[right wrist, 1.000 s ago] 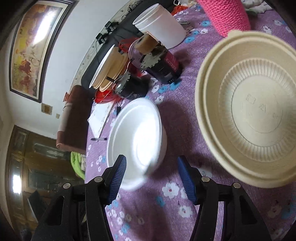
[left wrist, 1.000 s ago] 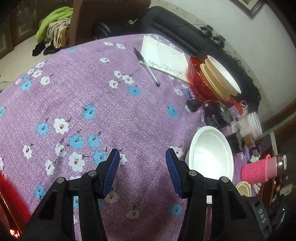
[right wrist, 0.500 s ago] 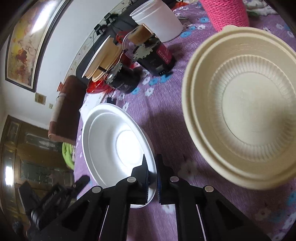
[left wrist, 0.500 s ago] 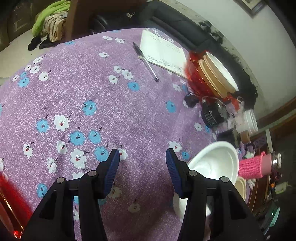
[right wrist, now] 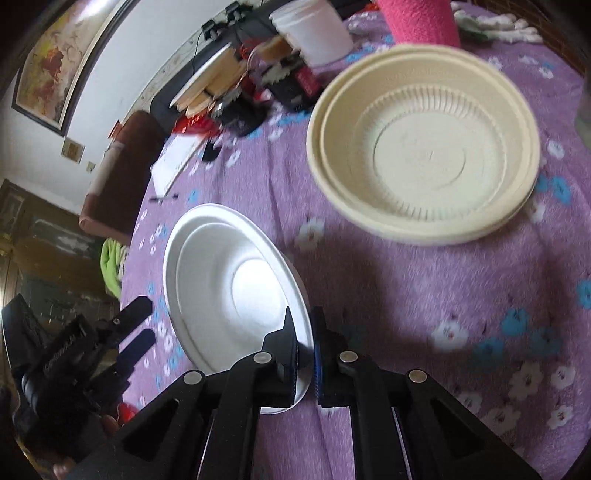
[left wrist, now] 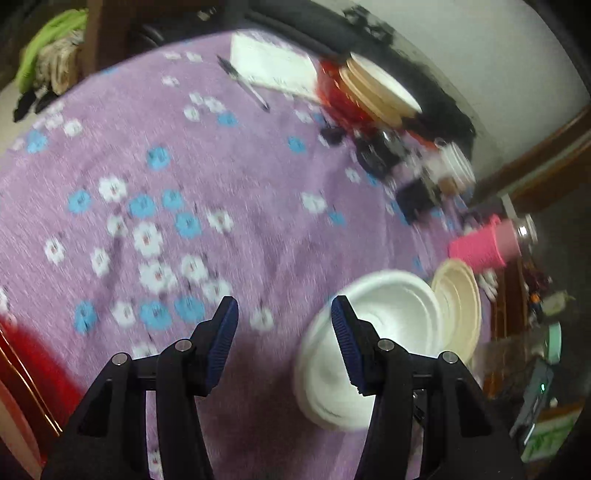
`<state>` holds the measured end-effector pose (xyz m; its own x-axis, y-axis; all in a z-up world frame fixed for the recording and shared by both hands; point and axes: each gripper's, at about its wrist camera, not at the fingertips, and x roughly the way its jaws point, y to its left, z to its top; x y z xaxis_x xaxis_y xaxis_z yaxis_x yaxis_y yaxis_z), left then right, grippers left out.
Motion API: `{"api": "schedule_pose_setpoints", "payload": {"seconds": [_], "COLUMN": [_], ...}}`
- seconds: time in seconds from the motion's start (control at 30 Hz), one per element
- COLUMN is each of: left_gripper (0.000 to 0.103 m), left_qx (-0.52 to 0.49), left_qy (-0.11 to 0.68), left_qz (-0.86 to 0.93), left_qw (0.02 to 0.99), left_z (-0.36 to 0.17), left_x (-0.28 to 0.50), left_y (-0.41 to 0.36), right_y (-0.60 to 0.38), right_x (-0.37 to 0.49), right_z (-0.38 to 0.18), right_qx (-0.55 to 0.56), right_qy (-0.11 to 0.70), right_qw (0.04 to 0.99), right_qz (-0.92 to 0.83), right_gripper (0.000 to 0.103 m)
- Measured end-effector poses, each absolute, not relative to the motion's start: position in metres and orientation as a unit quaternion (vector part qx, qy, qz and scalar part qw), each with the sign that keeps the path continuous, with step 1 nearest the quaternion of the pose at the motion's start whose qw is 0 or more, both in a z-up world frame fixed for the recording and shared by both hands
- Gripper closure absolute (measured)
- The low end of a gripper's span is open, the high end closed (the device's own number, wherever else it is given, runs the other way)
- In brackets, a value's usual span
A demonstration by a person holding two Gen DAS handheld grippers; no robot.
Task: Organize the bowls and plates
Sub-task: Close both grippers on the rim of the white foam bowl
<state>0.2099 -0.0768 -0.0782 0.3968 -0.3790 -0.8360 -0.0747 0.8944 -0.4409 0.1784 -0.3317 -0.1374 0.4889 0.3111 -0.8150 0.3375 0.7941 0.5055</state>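
Observation:
My right gripper [right wrist: 304,345] is shut on the near rim of a white bowl [right wrist: 229,288] and holds it tilted above the purple flowered cloth. The white bowl also shows in the left wrist view [left wrist: 391,332], behind my right-hand finger. A stack of cream bowls [right wrist: 424,155] sits to the right of it, also seen in the left wrist view [left wrist: 460,302]. My left gripper [left wrist: 282,328] is open and empty over the cloth; it shows at the left of the right wrist view [right wrist: 136,328].
A red rack with cream plates [left wrist: 373,92] stands at the table's far side, next to a notepad [left wrist: 273,70] and pen [left wrist: 243,86]. A pink knitted cup [left wrist: 484,245], a white tub [right wrist: 314,29] and dark clutter [left wrist: 391,155] crowd the right side.
My right gripper closed on the white bowl's rim and lifted it toward the cream bowls. My left gripper stayed open while its view swung; the frame is blurred.

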Motion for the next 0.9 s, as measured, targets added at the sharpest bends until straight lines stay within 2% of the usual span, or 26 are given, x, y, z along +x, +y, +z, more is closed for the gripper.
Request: {"api": "schedule_pose_setpoints", "payload": {"seconds": [0.07,0.17,0.2,0.27,0.3,0.33,0.9], "left_gripper": [0.052,0.052,0.052,0.052,0.052,0.052,0.053], "left_qx": [-0.205,-0.183,-0.176,-0.172,-0.168,-0.162,-0.12], "left_qy": [0.544,0.542,0.544,0.548,0.551,0.554,0.533], "left_qz": [-0.095,-0.088,-0.081,-0.08,-0.077,-0.071,-0.038], "left_qw": [0.808,0.815,0.817,0.814,0.813,0.814,0.837], "left_z": [-0.078,-0.076,-0.076,-0.079,-0.08,-0.081,-0.083], "left_x": [0.204,0.198,0.196,0.194,0.194,0.193,0.191], "left_y": [-0.077,-0.082,-0.083,-0.085,-0.086,-0.086,-0.093], "right_y": [-0.325,-0.315,-0.313,-0.313,-0.315,-0.318,-0.327], "right_x": [0.175,0.173,0.173,0.173,0.172,0.17,0.168], "right_z": [-0.139,-0.136,-0.133,-0.13,-0.13,-0.129,-0.126], "right_qx": [0.319,0.317,0.317,0.327,0.336,0.345,0.344], "right_qy": [0.516,0.525,0.523,0.523,0.52,0.517,0.487], "right_qw": [0.795,0.789,0.789,0.784,0.781,0.779,0.801], "right_qz": [0.015,0.046,0.058,0.076,0.081,0.082,0.045], "right_gripper": [0.091,0.09,0.087,0.068,0.054,0.049,0.049]}}
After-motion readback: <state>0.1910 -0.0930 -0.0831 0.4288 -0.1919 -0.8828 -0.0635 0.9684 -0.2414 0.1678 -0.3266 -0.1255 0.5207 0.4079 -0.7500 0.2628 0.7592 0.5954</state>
